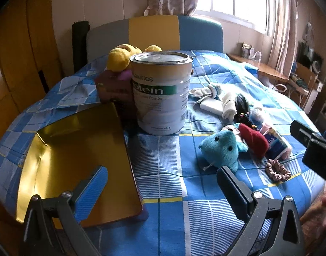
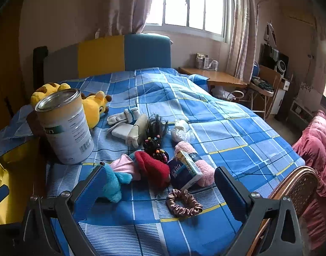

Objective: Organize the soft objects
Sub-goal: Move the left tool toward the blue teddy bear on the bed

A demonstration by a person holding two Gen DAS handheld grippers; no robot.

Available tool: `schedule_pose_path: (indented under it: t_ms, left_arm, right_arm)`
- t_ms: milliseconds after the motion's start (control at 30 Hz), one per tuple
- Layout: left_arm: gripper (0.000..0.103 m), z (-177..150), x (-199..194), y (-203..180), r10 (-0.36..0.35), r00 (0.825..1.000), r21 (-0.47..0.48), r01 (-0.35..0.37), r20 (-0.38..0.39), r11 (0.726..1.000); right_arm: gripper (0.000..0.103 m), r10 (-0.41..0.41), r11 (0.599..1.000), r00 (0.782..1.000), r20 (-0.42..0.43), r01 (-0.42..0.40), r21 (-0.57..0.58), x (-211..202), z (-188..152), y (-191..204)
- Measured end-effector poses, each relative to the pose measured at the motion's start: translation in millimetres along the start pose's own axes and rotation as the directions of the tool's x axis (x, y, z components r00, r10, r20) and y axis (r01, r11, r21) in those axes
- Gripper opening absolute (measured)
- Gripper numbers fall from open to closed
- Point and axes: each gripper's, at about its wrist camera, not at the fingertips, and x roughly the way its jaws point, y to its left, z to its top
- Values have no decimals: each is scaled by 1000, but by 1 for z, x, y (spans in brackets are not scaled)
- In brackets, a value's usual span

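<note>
left gripper [image 1: 162, 180]: dark grey frame | 2 blue ribbed pads | silver screws || right gripper [image 2: 157, 180]: same build

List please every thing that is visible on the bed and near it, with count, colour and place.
tin: 1, white with green band, upright on bed, left of centre
tray: 1, gold, open, bed's left edge
yellow plush: 1, yellow, behind tin
blue plush: 1, teal, front of the pile
red hat: 1, red, beside blue plush
scrunchie: 1, brownish pink, nearest the right gripper
tissue pack: 1, dark blue, on pink sock
pink sock: 1, pink, under tissue pack
white socks: count unclear, white, behind pile
hair ties: several, black with coloured beads, mid pile
bedspread: 1, blue check
left gripper: 1, open, over tray's edge
right gripper: 1, open, before pile
</note>
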Motion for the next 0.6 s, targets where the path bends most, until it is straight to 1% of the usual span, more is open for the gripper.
schedule_pose_path:
  t_ms: [100, 200, 400, 467, 600]
  left_arm:
    - [103, 0, 2, 0, -21, 1000, -3, 21, -7, 1000]
    - [103, -1, 6, -2, -52, 998, -12, 51, -31, 999]
    - [103, -2, 11, -6, -80, 994, -12, 80, -75, 997]
    - [103, -3, 13, -6, -101, 991, -22, 100, -82, 995]
    - [103, -2, 16, -13, -125, 988, 10, 127, -94, 992]
  right_arm:
    - [103, 3, 1000, 1000, 3, -3, -11, 0, 0, 3]
    - [103, 6, 1000, 1000, 2, -6, -18, 1, 0, 3]
    - [103, 3, 1000, 1000, -4, -3, -19, 4, -1, 0]
    - [103, 0, 1000, 1000, -9, -1, -20, 6, -1, -1]
    - [103, 0, 1000, 1000, -24, 0, -18, 11, -4, -7]
